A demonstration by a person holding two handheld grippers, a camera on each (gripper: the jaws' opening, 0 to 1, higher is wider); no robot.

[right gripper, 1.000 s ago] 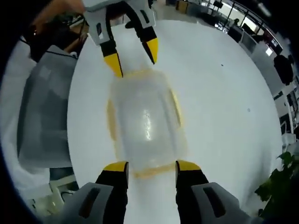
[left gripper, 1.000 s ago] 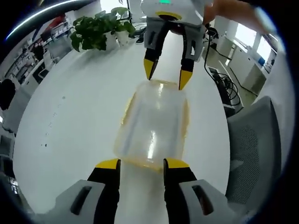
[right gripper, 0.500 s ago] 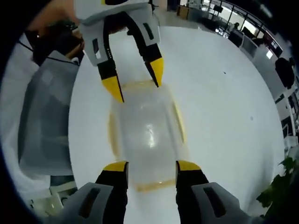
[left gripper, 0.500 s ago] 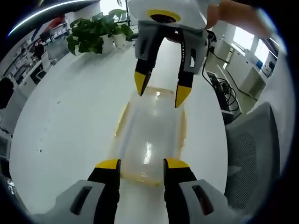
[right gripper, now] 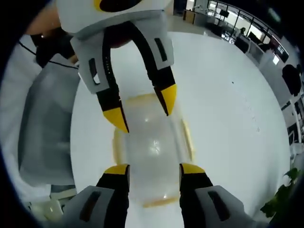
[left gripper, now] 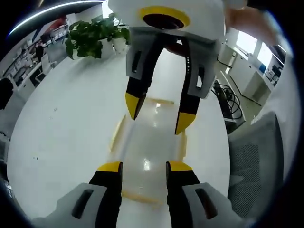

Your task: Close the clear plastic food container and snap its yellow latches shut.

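a clear plastic food container [left gripper: 151, 142] sits on a white table [left gripper: 61, 137], nearer the long edge where a gray office chair [left gripper: 256, 166] stands than the far edge by the green plant [left gripper: 90, 38]. its lid [right gripper: 152, 142] looks like it is already lying on top, so the closing part seems done.

the two grippers come at the box from its two short ends and face each other. the left gripper [left gripper: 141, 166] hangs over the near short end in the left gripper view, its jaws spread apart with nothing between them. the right gripper [left gripper: 157, 110] reaches in from the top of that view, over the far half of the lid. its jaws are spread too and hold nothing. i cannot tell if the yellow tips touch the lid or just float above it.

in the right gripper view the right gripper [right gripper: 154, 170] is at the bottom and the left gripper [right gripper: 142, 110] comes down from the top, both over the box.

yellow latches [right gripper: 187, 135] show along the long sides and at the short ends. the side ones seem to stick out a bit, so i think they are not snapped down yet, but the plastic is see-through and it is hard to be sure.

what is left, i think, is pushing each latch down until it clicks.
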